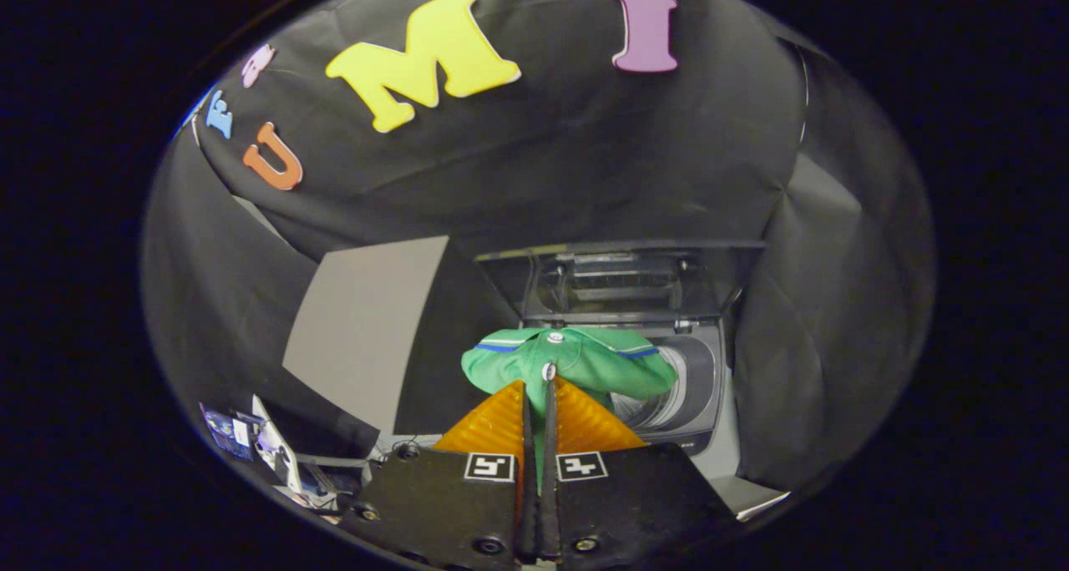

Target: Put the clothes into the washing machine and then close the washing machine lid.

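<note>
A: How do our fingers [547, 379] stand?

B: Pressed almost together. We see just a thin slit between them, and a strip of green cloth runs down that slit, so both fingers pinch the shirt [576, 361].

A: Where do we grip it?

B: Near the placket, we think. A small button [549, 372] sits right at the fingertips, and a second one [555, 337] lies higher, by the collar. The cloth bunches and spreads out past the fingertips to both sides, with a blue stripe on each sleeve edge.

A: And the shirt against the washer [706, 379]?

B: We hold it up in front of the washer's open top. The shirt covers the near left part of the opening; the drum [672, 400] shows to the right of it, ribbed and pale inside. Whether the cloth touches the rim we cannot tell.

A: The lid [618, 279]?

B: Up, standing behind the opening, its inner side facing us.

A: Anything else around us?

B: A grey panel [367, 329] leans to the left of the washer, and some printed cards or packets [259, 446] lie low on the left, too blurred to make out.
</note>
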Motion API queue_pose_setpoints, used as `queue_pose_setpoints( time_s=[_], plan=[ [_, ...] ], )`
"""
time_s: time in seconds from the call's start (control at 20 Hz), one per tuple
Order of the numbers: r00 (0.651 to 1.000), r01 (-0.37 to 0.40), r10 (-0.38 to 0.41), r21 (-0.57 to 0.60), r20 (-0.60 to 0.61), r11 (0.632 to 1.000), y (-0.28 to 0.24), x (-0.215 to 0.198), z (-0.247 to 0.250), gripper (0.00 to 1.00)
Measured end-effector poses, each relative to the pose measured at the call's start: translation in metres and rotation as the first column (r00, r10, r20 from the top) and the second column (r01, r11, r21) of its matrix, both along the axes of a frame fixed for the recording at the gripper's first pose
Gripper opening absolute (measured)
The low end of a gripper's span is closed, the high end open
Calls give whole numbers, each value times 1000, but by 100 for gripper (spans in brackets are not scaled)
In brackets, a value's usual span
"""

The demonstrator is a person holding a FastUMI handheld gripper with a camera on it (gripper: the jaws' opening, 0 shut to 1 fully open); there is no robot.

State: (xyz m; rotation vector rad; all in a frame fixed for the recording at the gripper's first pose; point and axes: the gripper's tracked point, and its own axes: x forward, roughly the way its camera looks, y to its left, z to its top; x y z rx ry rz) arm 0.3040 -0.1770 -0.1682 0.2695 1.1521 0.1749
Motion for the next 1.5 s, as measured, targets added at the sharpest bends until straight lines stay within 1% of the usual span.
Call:
queue_pose_setpoints(
  time_s=[0.15, 0.3, 0.65, 0.9, 1.05, 1.3, 1.5],
  plan=[
    [998, 17, -18, -17, -52, 1000, -17, -1, -49, 6],
    [996, 15, -17, -26, -90, 1000, -27, 2, -91, 6],
    [996, -40, 35, -59, -86, 997, -28, 17, -167, 5],
    [994, -93, 84, -125, -73, 988, -27, 26, -217, 5],
    [992, -120, 111, -162, -64, 980, -26, 28, -239, 6],
    [993, -113, 106, -179, -47, 977, -28, 32, -260, 6],
    [996, -93, 89, -176, -28, 980, -31, 27, -284, 7]
  ],
)
